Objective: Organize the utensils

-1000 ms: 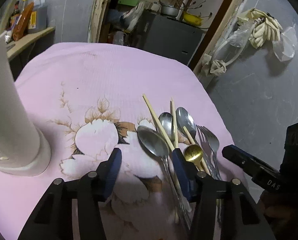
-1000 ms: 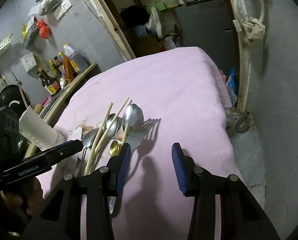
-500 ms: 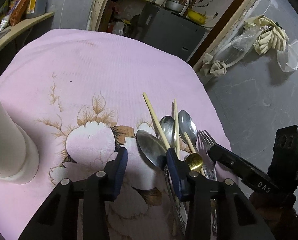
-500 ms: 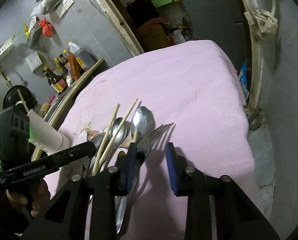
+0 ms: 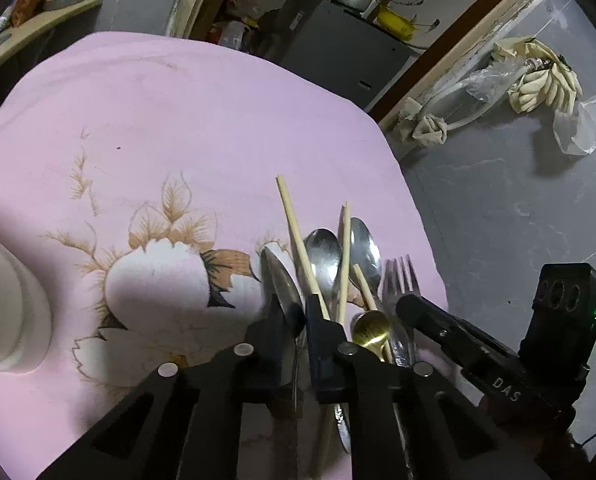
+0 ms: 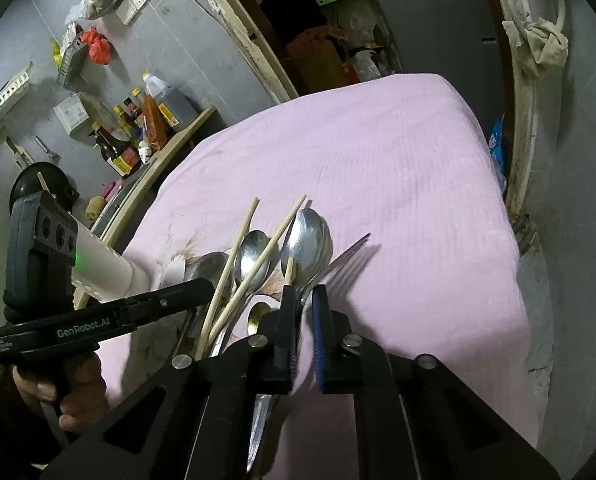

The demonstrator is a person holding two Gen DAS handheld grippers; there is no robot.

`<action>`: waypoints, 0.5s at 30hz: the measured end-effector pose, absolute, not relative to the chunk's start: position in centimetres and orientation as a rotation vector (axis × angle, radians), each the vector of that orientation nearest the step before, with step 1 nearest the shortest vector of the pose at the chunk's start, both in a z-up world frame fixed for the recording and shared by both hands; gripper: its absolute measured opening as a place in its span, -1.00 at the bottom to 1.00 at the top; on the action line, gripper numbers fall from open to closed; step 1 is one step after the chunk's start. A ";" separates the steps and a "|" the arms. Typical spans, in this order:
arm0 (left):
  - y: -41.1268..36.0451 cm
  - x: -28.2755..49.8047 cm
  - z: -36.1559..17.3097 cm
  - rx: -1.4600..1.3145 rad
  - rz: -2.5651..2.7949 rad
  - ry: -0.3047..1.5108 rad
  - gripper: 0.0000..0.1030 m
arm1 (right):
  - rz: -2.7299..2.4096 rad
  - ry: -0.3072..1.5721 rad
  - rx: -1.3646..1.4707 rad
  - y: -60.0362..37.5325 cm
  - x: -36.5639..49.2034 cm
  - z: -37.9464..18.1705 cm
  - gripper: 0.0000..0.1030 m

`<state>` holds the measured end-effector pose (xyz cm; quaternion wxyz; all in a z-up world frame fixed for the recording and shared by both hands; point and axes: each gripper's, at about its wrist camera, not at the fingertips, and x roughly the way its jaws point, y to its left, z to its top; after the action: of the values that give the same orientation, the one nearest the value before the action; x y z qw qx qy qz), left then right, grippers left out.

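Note:
A pile of utensils lies on the pink cloth: steel spoons, wooden chopsticks [image 5: 298, 236], a small gold spoon [image 5: 371, 328] and forks [image 5: 401, 280]. My left gripper [image 5: 299, 320] is shut on the handle of the leftmost steel spoon [image 5: 282, 284]; that spoon is tilted on its edge. My right gripper [image 6: 303, 308] is closed to a narrow gap around a steel spoon [image 6: 305, 244], which looks raised off the pile next to the forks [image 6: 345, 256]. The white utensil holder [image 5: 6, 308] stands at the left and also shows in the right wrist view [image 6: 106, 264].
The pink flower-print cloth [image 5: 178, 120] covers the table, whose right edge drops to a grey floor [image 5: 517, 220]. A wooden shelf with bottles [image 6: 138, 128] runs along the left wall. A dark cabinet [image 5: 329, 52] stands behind the table.
Both grippers moved forward into the utensil pile and closed. The left one closed on the leftmost spoon, which tipped on edge. The right one closed around a spoon by the forks.

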<state>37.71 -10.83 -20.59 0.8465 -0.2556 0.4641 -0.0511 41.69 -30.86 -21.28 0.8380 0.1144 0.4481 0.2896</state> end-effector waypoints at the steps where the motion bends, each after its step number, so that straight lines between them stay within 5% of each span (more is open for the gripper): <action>1: -10.9 37.7 -20.6 -0.538 -0.110 0.979 -0.86 | 0.610 0.946 0.242 -30.9 41.7 -21.2 -0.88; 15: -11.4 35.4 -18.4 -0.496 -0.120 0.915 -0.94 | 0.571 0.887 0.239 -32.4 39.9 -19.0 -0.94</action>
<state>35.36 -11.35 -18.36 0.8658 -0.2370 0.4369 -0.0575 39.89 -32.42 -19.00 0.8573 0.1136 0.4224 0.2716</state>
